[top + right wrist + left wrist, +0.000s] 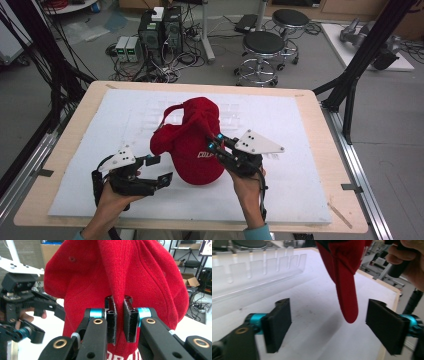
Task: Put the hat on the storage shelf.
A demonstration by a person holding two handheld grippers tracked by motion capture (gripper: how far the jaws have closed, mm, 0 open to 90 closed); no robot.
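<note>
Fingers of the right gripper point(119, 320) pinch a fold of the red cap point(197, 142), holding it above the white tabletop point(300, 165). Left gripper point(328, 323) sits low beside it, fingers point(277, 323) wide apart around the hanging brim, not touching. White lettering marks the cap.

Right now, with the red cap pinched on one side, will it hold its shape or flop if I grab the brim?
Probably floppy in the crown: the red cap bunches into folds where the right gripper pinches it. The brim hangs straight between the open left gripper's pads, so it looks stiffer. Likely light, since one pinch holds it.
</note>
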